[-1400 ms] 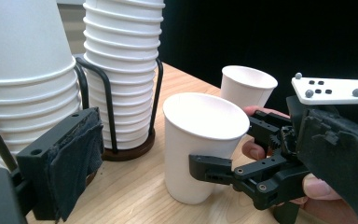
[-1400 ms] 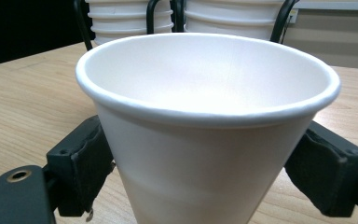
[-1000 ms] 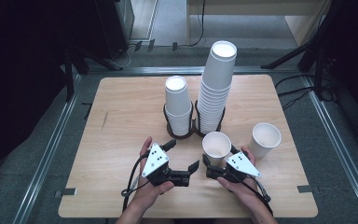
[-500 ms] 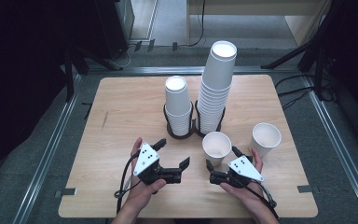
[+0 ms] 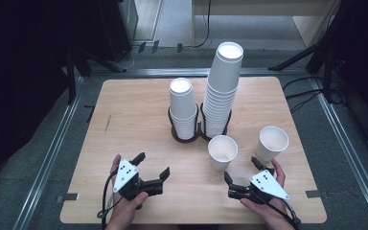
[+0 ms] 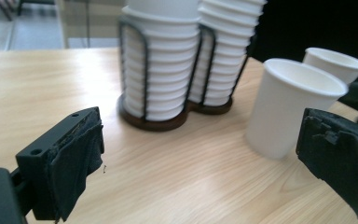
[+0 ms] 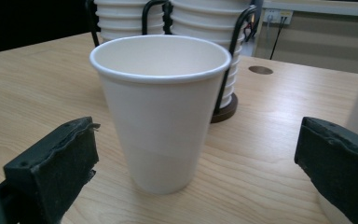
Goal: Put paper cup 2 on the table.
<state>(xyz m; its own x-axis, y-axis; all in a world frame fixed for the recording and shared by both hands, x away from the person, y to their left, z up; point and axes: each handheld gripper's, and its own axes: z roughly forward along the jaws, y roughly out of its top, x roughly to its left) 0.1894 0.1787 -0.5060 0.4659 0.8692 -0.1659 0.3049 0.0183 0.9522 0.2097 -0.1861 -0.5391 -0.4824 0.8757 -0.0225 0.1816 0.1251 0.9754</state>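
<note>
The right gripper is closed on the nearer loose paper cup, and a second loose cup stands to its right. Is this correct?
Not quite. The right gripper is open: in the right gripper view its jaws stand wide on either side of the nearer loose paper cup without touching it. The second loose cup does stand to its right.

A light wood table (image 5: 124, 110) with rounded corners fills the middle of the high view. It stands on grey carpet (image 5: 350, 158), with 2 metal rails (image 5: 48, 158) running along its left and right sides and 1 more rail (image 5: 172, 72) across the top edge. The upper left is dark, with a black cabinet (image 5: 117, 24). Black cables (image 5: 306, 86) lie at the upper right, beside a tripod leg (image 5: 302, 55). A pale wood bench (image 5: 268, 7) crosses the top.
</note>
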